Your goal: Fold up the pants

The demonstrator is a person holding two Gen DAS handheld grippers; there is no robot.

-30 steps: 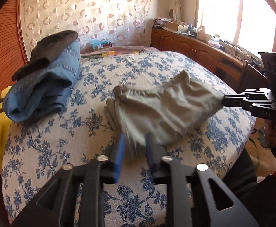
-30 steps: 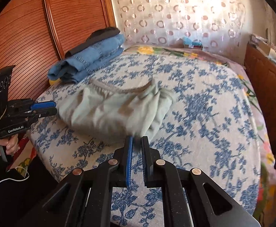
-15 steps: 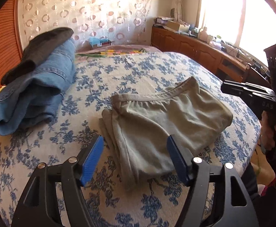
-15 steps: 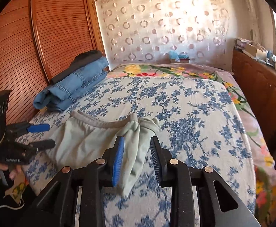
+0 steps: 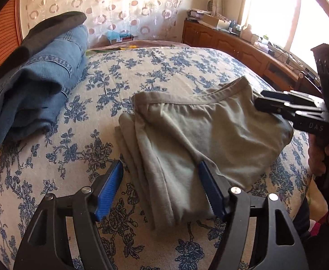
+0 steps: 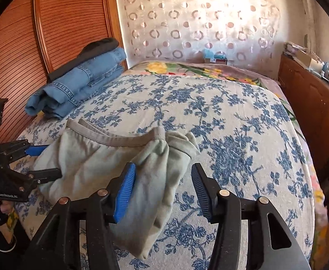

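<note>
Lying on the near part of the bed with the blue-flowered white cover (image 5: 155, 67), the soft grey-green cloth pants (image 5: 200, 139) are already folded into a small, thick bundle. In the left view you can see the stretchy waistband at the far edge and several layers stacked at the left side, so the big folds look done.

The left tongs (image 5: 161, 192) are spread wide and hold nothing. One blue pad sits over the bed cover and the other sits over the near edge of the pants, though I cannot tell if it touches the cloth. The right tongs (image 6: 163, 192) are wide too, with nothing pinched between the pads. They hang over the right end of the bundle, where the cloth looks a bit lumpy and bunched (one loose flap seems to droop at the near edge in the right view).

My guess is that the folding is nearly over. What may be left is small: smoothing that lumpy end, and maybe moving the bundle over to the pile of folded blue denim jeans with a dark cloth on top (image 6: 78, 85), which sits well apart at the far left by the brown slatted wooden wardrobe door (image 6: 15, 51).
</note>
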